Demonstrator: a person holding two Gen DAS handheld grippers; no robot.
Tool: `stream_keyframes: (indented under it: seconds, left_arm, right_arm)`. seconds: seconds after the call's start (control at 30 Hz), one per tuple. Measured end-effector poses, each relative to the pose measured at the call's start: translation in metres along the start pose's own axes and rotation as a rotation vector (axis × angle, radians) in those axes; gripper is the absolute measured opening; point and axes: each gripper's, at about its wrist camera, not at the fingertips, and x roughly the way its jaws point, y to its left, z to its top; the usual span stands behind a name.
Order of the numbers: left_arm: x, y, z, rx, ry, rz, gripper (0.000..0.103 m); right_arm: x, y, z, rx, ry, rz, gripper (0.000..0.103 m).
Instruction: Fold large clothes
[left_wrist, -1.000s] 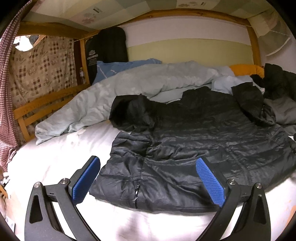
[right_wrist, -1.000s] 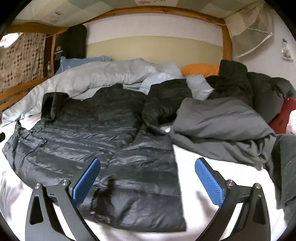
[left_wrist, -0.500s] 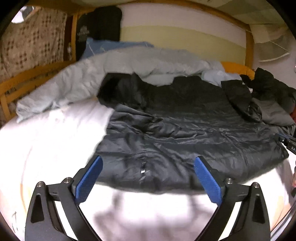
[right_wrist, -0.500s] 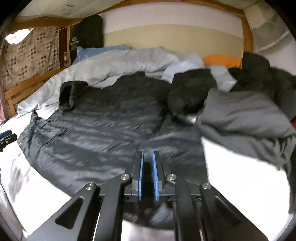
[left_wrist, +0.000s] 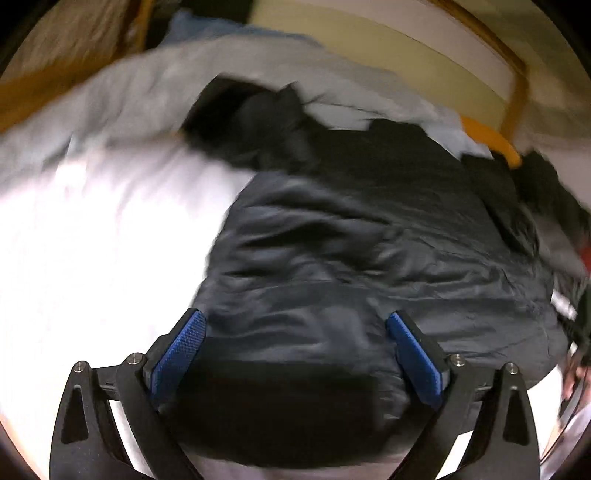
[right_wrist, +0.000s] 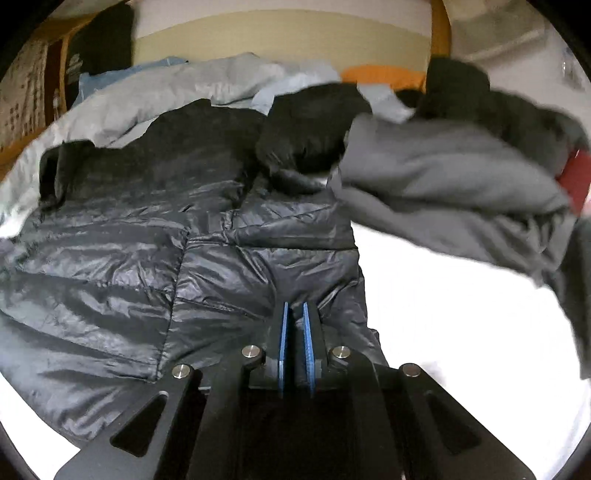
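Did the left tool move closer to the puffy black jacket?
Yes. The left tool went forward over the shiny black puffer jacket's hem; the yellow wall band looks tilted now.

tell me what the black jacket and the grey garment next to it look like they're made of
Jacket: looks like thin, glossy nylon-type shell, quilted and padded; it shows shiny crinkles and stitched horizontal channels. Grey garment: looks like a matte, soft knit or fleece, with dull folds and no sheen; blur leaves the weave unclear.

I see my right hand-held gripper (right_wrist: 294, 325) pinched tight over the black jacket's (right_wrist: 155, 236) hem on the bed (right_wrist: 443, 314), a grey garment (right_wrist: 443, 184) just beside.
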Motion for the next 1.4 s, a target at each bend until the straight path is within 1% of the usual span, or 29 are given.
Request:
stream_keyframes:
  seconds: [0.03,0.07,0.1,0.13,0.17,0.23,0.27,0.3,0.37,0.4,0.43,0.47,0.5,0.53,0.57,0.6,0.63,0.67,0.73,0.8,0.83,0.9,0.97,1.0,1.1,1.27,1.33,1.37,1.4]
  left_arm:
    - [0.000,0.008,-0.001,-0.056,-0.001,0.017,0.094]
    - [-0.005,0.011,-0.002,-0.091,-0.027,0.021,0.093]
    - [-0.009,0.010,-0.003,-0.096,-0.050,0.043,0.093]
    - [-0.010,0.008,-0.003,-0.080,-0.052,0.070,0.092]
    - [-0.007,0.006,-0.003,-0.062,-0.038,0.072,0.091]
    - [-0.008,0.003,-0.005,-0.036,-0.031,0.059,0.083]
    - [-0.015,0.001,-0.006,-0.023,-0.056,0.059,0.080]
    - [-0.025,-0.004,-0.008,-0.001,-0.095,0.068,0.078]
    - [-0.061,-0.025,-0.020,0.133,-0.233,0.124,0.078]
    - [-0.078,-0.038,-0.027,0.215,-0.282,0.116,0.081]
    - [-0.092,-0.049,-0.035,0.288,-0.309,0.091,0.084]
    - [-0.104,-0.059,-0.043,0.339,-0.321,0.058,0.086]
    - [-0.112,-0.067,-0.051,0.370,-0.320,0.013,0.087]
    - [-0.115,-0.074,-0.058,0.397,-0.298,-0.050,0.089]
    - [-0.112,-0.082,-0.063,0.428,-0.244,-0.102,0.089]
    - [-0.107,-0.092,-0.068,0.467,-0.187,-0.128,0.089]
    - [-0.104,-0.102,-0.076,0.514,-0.167,-0.121,0.089]
    - [-0.103,-0.111,-0.083,0.559,-0.176,-0.080,0.089]
    - [-0.098,-0.121,-0.092,0.612,-0.162,-0.010,0.089]
    - [-0.089,-0.118,-0.093,0.601,-0.121,0.000,0.089]
    - [-0.085,-0.115,-0.091,0.588,-0.102,0.016,0.089]
    - [-0.069,-0.109,-0.085,0.569,-0.079,0.081,0.089]
    - [-0.056,-0.102,-0.087,0.560,-0.111,0.254,0.089]
    - [-0.053,-0.098,-0.088,0.546,-0.117,0.304,0.089]
    - [-0.046,-0.089,-0.085,0.501,-0.092,0.295,0.089]
    - [-0.034,-0.097,-0.081,0.556,-0.118,0.359,0.090]
    - [-0.027,-0.099,-0.073,0.551,-0.130,0.378,0.085]
    - [-0.025,-0.097,-0.070,0.537,-0.120,0.362,0.081]
    - [-0.020,-0.093,-0.067,0.528,-0.107,0.353,0.066]
  right_arm:
    - [0.003,-0.003,0.000,0.016,0.012,0.012,0.009]
    - [0.005,-0.004,0.000,0.022,0.023,0.013,0.009]
    - [0.008,-0.003,0.000,0.019,0.030,0.008,0.009]
    - [0.010,-0.001,0.001,0.013,0.034,-0.005,0.009]
    - [0.011,0.001,0.001,0.004,0.034,-0.024,0.009]
    - [0.010,0.012,0.001,-0.047,0.027,-0.085,0.009]
    - [0.008,0.013,0.000,-0.057,0.015,-0.094,0.009]
    - [0.002,0.012,-0.001,-0.056,-0.006,-0.092,0.009]
    - [-0.023,0.011,-0.002,-0.060,-0.071,-0.036,0.010]
    - [-0.035,0.014,-0.003,-0.088,-0.095,-0.004,0.010]
    - [-0.052,0.022,-0.004,-0.158,-0.138,0.029,0.013]
    - [-0.069,0.033,-0.008,-0.239,-0.183,0.036,0.027]
    - [-0.079,0.042,-0.012,-0.297,-0.214,0.036,0.038]
    - [-0.089,0.053,-0.018,-0.358,-0.243,0.035,0.054]
    - [-0.097,0.066,-0.026,-0.423,-0.260,0.051,0.056]
    - [-0.100,0.073,-0.031,-0.448,-0.258,0.066,0.056]
    - [-0.100,0.083,-0.037,-0.478,-0.244,0.089,0.056]
    - [-0.098,0.092,-0.043,-0.506,-0.230,0.095,0.056]
    - [-0.096,0.104,-0.056,-0.557,-0.220,0.067,0.058]
    - [-0.091,0.110,-0.063,-0.576,-0.214,0.033,0.073]
    - [-0.090,0.111,-0.067,-0.573,-0.208,0.025,0.085]
    - [-0.085,0.108,-0.072,-0.563,-0.206,-0.004,0.086]
    - [-0.081,0.104,-0.077,-0.576,-0.239,-0.074,0.086]
    - [-0.079,0.103,-0.079,-0.576,-0.241,-0.099,0.086]
    - [-0.069,0.091,-0.077,-0.525,-0.208,-0.133,0.086]
    - [-0.053,0.080,-0.065,-0.465,-0.151,-0.156,0.086]
    - [-0.051,0.079,-0.064,-0.458,-0.147,-0.164,0.084]
    - [-0.050,0.078,-0.064,-0.450,-0.159,-0.181,0.069]
    - [-0.048,0.079,-0.064,-0.446,-0.162,-0.190,0.060]
